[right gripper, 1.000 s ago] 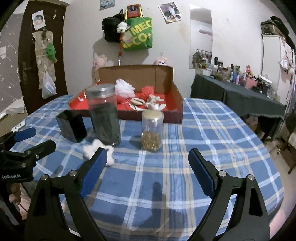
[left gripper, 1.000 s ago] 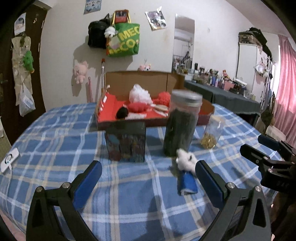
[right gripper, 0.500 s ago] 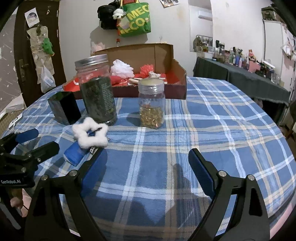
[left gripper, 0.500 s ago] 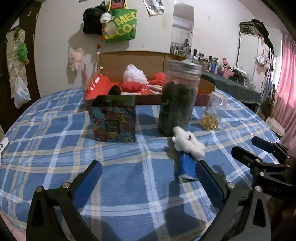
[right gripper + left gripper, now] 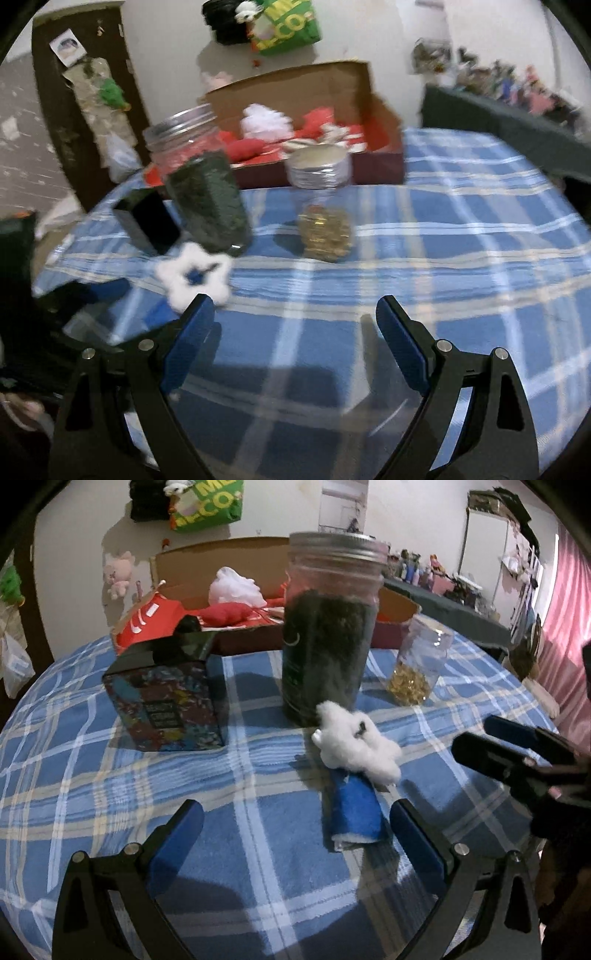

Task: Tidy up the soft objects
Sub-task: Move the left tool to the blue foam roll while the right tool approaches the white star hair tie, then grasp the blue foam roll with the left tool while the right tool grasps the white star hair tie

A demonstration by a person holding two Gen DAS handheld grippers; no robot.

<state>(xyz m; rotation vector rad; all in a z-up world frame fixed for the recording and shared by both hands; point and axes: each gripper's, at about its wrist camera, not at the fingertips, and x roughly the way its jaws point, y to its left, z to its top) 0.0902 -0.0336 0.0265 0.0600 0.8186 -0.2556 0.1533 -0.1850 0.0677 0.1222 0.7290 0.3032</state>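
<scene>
Both sets of fingers spread wide, empty. White fluffy toy touching tall jar on worktop. Risk: careless grab nudging jar, toppling it.

A pale wall carries a green tote bag and a small pink plush; a dark door stands left; pink curtains hang right; a cluttered dark side table lines the far wall.
</scene>
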